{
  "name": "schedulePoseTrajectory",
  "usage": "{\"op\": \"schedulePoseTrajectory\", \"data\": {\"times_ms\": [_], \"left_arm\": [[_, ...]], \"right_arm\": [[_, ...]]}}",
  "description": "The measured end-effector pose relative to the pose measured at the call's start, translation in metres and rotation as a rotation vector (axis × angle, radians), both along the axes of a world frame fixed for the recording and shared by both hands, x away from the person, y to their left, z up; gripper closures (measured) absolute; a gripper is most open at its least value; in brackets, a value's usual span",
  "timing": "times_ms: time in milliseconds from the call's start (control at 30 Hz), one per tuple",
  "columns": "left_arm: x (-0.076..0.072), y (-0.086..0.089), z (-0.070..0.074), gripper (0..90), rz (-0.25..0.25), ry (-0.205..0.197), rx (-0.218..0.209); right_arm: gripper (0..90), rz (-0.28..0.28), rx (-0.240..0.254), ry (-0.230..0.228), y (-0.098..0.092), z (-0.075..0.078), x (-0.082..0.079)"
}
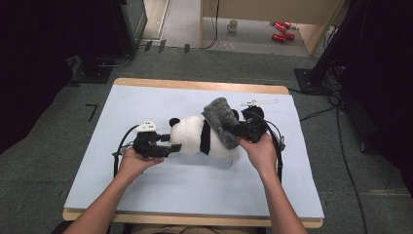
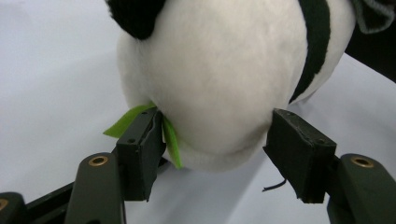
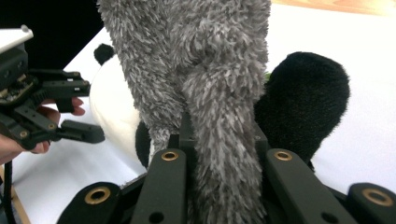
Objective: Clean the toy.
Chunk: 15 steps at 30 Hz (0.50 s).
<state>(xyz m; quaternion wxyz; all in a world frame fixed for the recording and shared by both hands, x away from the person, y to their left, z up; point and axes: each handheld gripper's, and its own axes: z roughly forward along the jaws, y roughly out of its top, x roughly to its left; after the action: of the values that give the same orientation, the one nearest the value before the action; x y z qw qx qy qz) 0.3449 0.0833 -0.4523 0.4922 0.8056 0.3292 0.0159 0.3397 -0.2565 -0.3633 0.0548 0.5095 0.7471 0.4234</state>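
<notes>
Right, your right gripper clamps the grey fuzzy cloth, draped over the panda just ahead. Your left gripper stands released around its head. Probably mid-dressing; next, regrip.

Nothing to read anywhere here: no word, label, brand, number or sign comes out legibly in the high view or in either gripper view. The two red cans lying on the floor at about one o'clock, beyond the table, are too small and blurred for any lettering to be made out. The green tag on the panda toy shows a plain surface, no print visible on it.
</notes>
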Motion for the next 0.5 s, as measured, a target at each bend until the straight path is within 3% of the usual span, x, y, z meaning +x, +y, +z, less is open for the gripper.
{"op": "schedulePoseTrajectory", "data": {"times_ms": [133, 300, 433, 500], "left_arm": [[-0.001, -0.001, -0.004, 36.3, 0.004, -0.003, 0.005], [0.0, -0.01, -0.015, 34.7, -0.01, -0.013, 0.045], [0.003, -0.018, -0.02, 32.2, 0.018, -0.065, 0.03], [0.005, -0.019, -0.022, 35.0, 0.032, -0.062, 0.014]], "right_arm": [[76.9, -0.003, 0.008, -0.003, -0.001, -0.001, 0.005], [76.8, -0.008, 0.022, -0.005, -0.003, -0.003, 0.01], [76.5, -0.017, 0.018, -0.014, -0.002, -0.003, 0.01], [76.6, -0.024, 0.018, -0.018, -0.002, -0.003, 0.011]]}}
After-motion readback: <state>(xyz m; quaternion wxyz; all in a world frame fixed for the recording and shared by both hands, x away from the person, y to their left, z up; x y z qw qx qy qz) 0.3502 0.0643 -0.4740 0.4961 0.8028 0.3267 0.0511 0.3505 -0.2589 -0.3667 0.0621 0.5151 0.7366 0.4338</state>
